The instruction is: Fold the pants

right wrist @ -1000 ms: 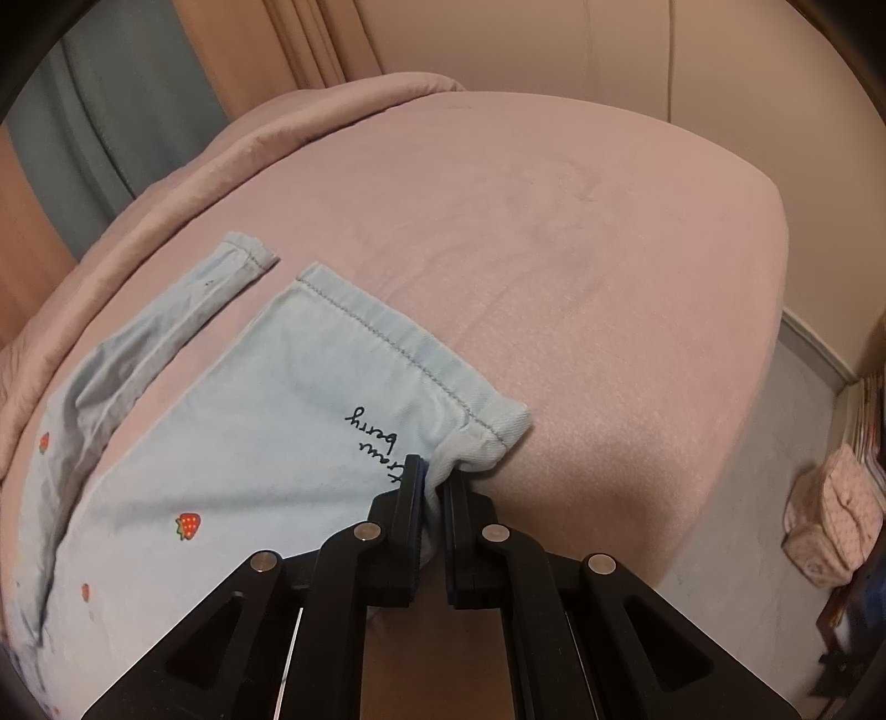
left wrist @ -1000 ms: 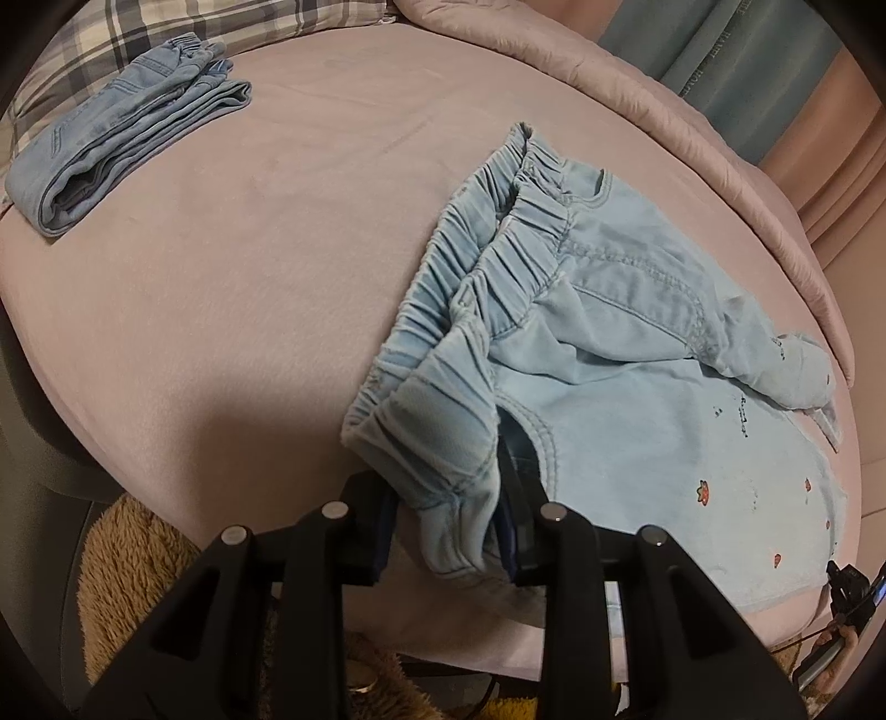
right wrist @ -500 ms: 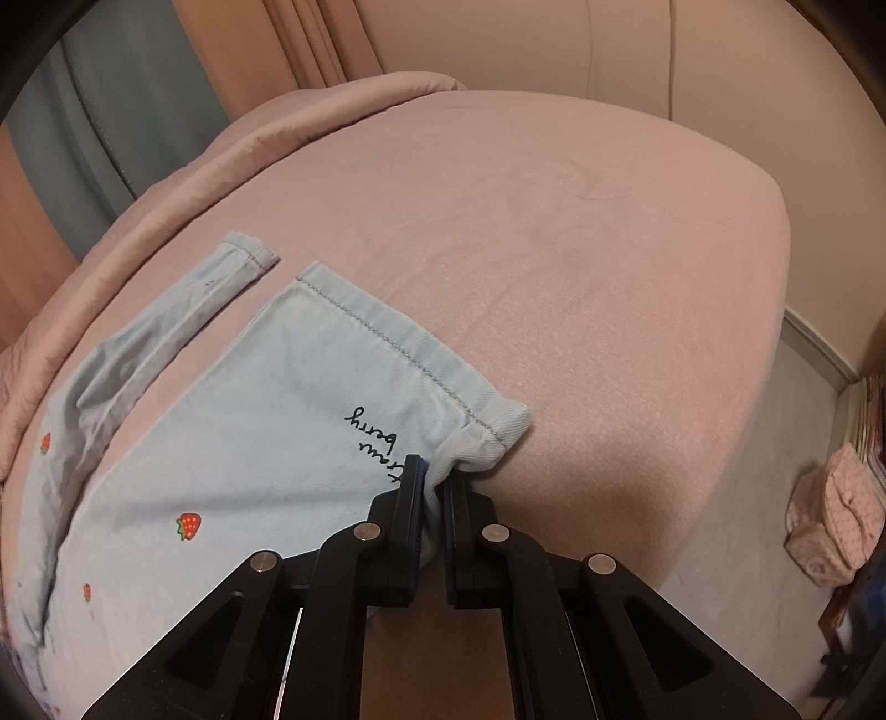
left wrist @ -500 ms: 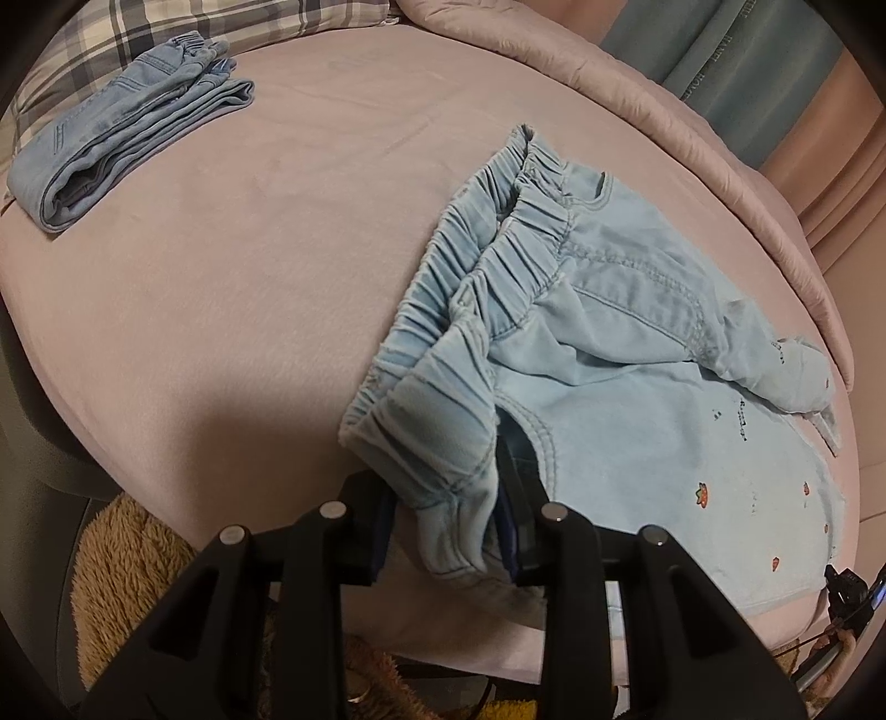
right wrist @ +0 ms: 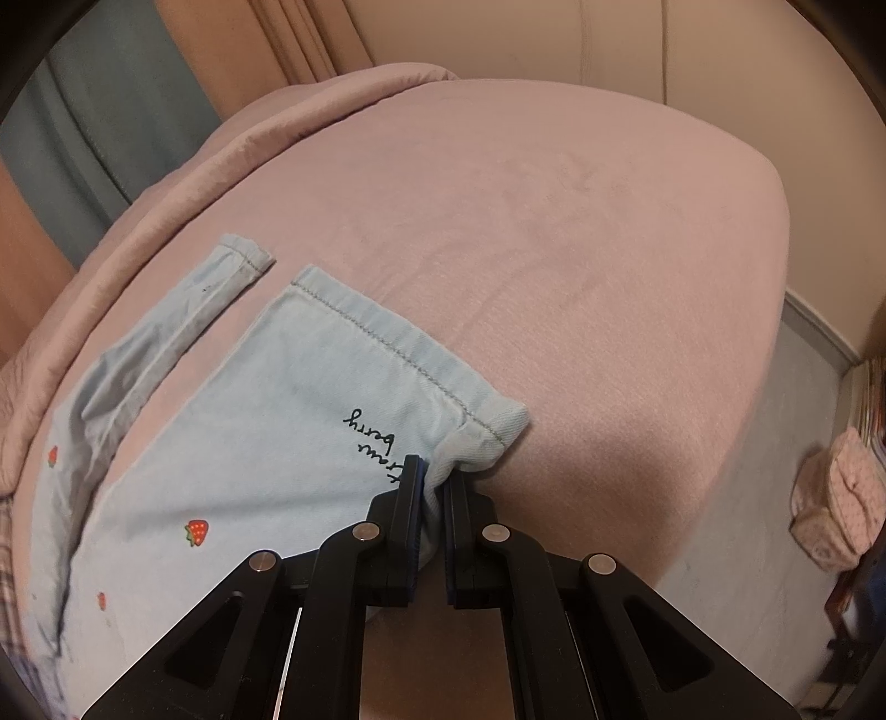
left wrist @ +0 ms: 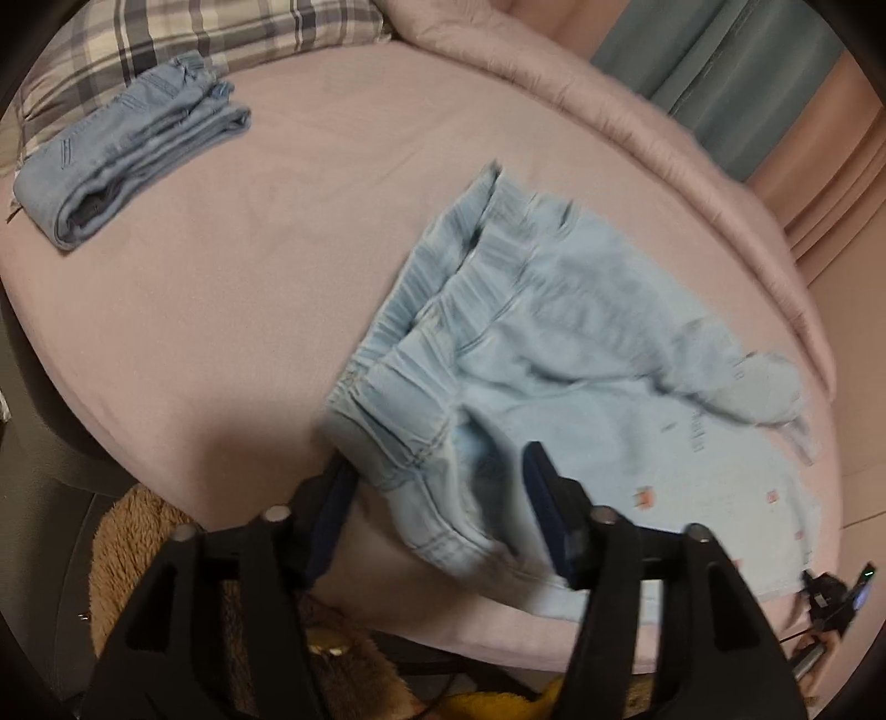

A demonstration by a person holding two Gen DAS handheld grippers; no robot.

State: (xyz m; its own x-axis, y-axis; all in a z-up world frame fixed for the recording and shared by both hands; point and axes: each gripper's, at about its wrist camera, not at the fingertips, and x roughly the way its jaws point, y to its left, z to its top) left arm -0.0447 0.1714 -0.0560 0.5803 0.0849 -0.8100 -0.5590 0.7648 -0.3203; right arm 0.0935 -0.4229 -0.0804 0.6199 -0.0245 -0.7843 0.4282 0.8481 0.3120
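Pants (left wrist: 554, 343) waistband lies loose between just-opened left tongs (left wrist: 437, 498).

my left view motion-blurred over pants (left wrist: 554, 343), waistband corner hidden behind fingers (left wrist: 545, 515), small device (left wrist: 830, 595) cut off bottom right

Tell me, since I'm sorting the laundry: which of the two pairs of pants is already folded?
The darker blue jeans by the plaid pillow, a compact folded bundle. The light-blue strawberry-print pants lie spread open on the bed.
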